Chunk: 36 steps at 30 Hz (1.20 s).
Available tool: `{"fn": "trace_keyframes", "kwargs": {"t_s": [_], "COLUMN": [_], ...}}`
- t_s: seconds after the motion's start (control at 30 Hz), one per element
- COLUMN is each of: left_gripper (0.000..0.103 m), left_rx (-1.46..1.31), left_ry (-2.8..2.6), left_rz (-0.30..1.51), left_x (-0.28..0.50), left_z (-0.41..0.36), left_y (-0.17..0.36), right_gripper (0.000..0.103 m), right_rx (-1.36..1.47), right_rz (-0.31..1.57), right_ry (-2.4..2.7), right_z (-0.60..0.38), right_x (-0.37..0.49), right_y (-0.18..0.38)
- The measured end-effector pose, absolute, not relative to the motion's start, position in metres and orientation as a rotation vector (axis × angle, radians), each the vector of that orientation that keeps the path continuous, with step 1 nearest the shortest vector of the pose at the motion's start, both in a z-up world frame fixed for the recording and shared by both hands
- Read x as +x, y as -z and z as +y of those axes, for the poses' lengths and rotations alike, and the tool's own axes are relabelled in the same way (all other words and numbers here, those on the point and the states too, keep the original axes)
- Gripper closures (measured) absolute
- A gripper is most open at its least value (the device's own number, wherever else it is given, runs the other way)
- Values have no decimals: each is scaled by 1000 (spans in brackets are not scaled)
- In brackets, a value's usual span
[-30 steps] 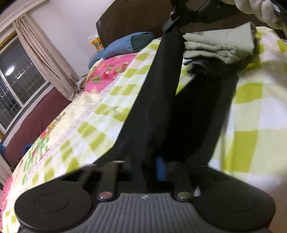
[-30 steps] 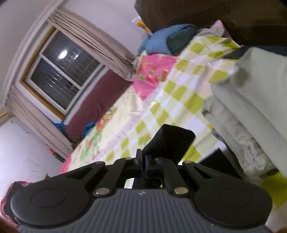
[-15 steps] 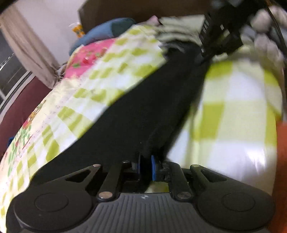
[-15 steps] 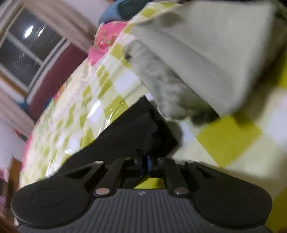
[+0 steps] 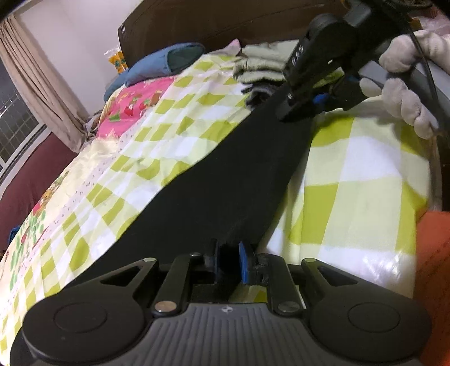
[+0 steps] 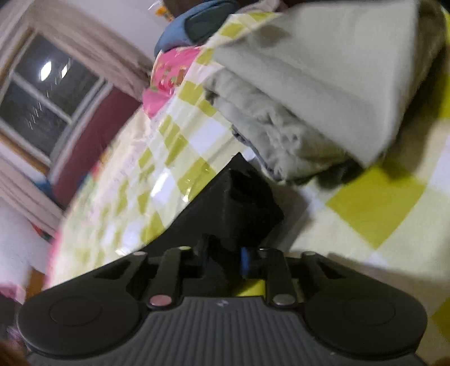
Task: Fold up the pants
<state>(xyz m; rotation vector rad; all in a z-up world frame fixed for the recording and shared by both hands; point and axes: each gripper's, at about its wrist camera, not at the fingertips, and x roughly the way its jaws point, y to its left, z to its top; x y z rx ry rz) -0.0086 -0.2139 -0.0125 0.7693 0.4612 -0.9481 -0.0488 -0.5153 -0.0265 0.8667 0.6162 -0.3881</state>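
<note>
Black fabric sat clamped between the blue-padded jaws of the left gripper (image 5: 229,261): one end of the long black pants (image 5: 225,180). The jaws of the right gripper (image 6: 225,257) pinched the opposite end, a folded corner of cloth bunched just beyond them. In the left wrist view the right gripper (image 5: 305,108) was held by a white-gloved hand (image 5: 405,84). Pants lay stretched flat between both grippers on the green-and-white checked bedsheet (image 5: 365,180). Near the far end, a stack of folded pale-green garments (image 6: 309,84). Beyond it, a blue pillow (image 5: 160,64) against the dark wooden headboard (image 5: 225,22).
</note>
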Motion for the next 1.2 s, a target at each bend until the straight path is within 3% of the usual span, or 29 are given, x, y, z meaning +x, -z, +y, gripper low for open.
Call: {"fn": "trace_keyframes", "kwargs": {"t_s": [0.2, 0.27, 0.3, 0.6, 0.67, 0.8, 0.97, 1.03, 1.07, 1.2], "left_gripper": [69, 69, 69, 69, 68, 68, 67, 67, 67, 66], "left_rx": [740, 730, 729, 674, 666, 749, 774, 766, 754, 732], "left_ry": [950, 946, 944, 903, 903, 919, 946, 946, 944, 928], "left_rz": [448, 457, 459, 407, 417, 494, 516, 503, 494, 457], "left_x": [-2, 0, 1, 5, 7, 5, -2, -2, -2, 5], "left_z": [-215, -216, -216, -210, -211, -219, -210, -210, -210, -220], "left_y": [10, 11, 11, -9, -7, 20, 26, 23, 20, 13], "right_gripper": [65, 76, 99, 99, 99, 97, 87, 68, 65, 64], "right_rx": [750, 787, 791, 759, 725, 848, 927, 979, 1009, 1051], "right_rz": [636, 612, 605, 306, 368, 618, 572, 571, 576, 582], "right_ry": [406, 389, 374, 235, 252, 380, 436, 417, 400, 388], "right_z": [-515, -517, -516, -513, -513, -534, -540, -537, -534, -525], "right_x": [-58, -57, -56, -56, -51, -36, -65, -71, -73, -60], "right_y": [11, 11, 9, -57, -44, 17, 22, 27, 29, 43]}}
